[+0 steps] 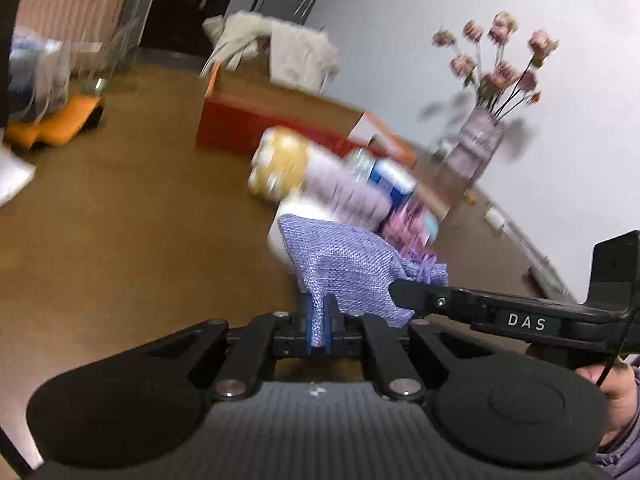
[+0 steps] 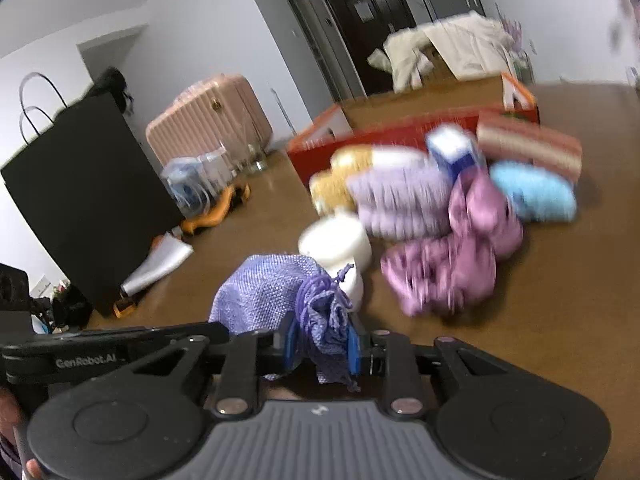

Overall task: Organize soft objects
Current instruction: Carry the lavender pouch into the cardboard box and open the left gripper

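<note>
Most of the work looks left: the soft pile [image 2: 436, 208] sits unsorted at centre right, before the red box [image 2: 400, 136]. My left gripper [image 1: 320, 320] and right gripper [image 2: 324, 340] both pinch the lavender pouch [image 2: 276, 296] at lower centre.

Pouch: small lilac woven drawstring pouch [image 1: 344, 276] [image 2: 276, 300], neck cinched with purple cord, held above the brown table, pinched at two ends.
Pile: blurred soft objects [image 2: 440, 208] [image 1: 340, 184] heaped beyond the pouch, lavender, yellow, pink-purple, light blue, cream, beside a red box.
</note>
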A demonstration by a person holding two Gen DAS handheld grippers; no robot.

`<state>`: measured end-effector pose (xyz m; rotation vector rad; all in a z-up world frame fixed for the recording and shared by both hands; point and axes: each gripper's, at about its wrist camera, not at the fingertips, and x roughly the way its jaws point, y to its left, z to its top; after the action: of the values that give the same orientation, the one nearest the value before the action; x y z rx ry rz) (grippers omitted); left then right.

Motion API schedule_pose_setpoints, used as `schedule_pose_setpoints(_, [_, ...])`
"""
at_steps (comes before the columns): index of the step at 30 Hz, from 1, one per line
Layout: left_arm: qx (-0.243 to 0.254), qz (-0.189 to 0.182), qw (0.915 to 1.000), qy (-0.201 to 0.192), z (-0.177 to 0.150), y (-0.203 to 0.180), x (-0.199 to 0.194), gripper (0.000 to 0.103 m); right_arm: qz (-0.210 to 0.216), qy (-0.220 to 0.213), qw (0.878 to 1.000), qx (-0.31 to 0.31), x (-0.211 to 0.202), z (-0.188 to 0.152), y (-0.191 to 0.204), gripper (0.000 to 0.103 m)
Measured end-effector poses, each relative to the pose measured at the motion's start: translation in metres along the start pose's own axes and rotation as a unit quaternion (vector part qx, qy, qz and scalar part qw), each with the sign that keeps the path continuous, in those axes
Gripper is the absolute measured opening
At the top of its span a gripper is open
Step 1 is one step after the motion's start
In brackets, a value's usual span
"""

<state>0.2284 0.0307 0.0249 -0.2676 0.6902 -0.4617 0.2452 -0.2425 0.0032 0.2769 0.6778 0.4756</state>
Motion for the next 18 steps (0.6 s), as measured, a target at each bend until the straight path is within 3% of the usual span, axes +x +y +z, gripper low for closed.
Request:
schedule_pose_setpoints(4, [0.011, -0.01, 0.9992, -0.038, 0.051, -0.004, 0.004, 0.006, 0.02, -0.029, 0.999, -0.03, 0.003, 0.058, -0.002, 0.024])
schedule_pose_setpoints(8, [0.005, -0.012, 0.9983, -0.056, 0.118, 0.008, 0.032, 0.006, 0.018, -0.039, 0.997, -0.061, 0.034, 0.132, -0.008, 0.024])
schedule_pose_setpoints(14, [-0.013, 0.01, 0.9995, -0.029, 0.218, 0.028, 0.109, 0.006, -0.007, -0.011, 0.998, -0.064, 0.118, 0.232, -0.027, 0.024])
schedule_pose_setpoints(18, [-0.038, 0.051, 0.998, -0.003, 0.264, 0.052, 0.171, 0.006, -0.027, 0.03, 0.998, -0.039, 0.193, 0.279, -0.05, 0.024])
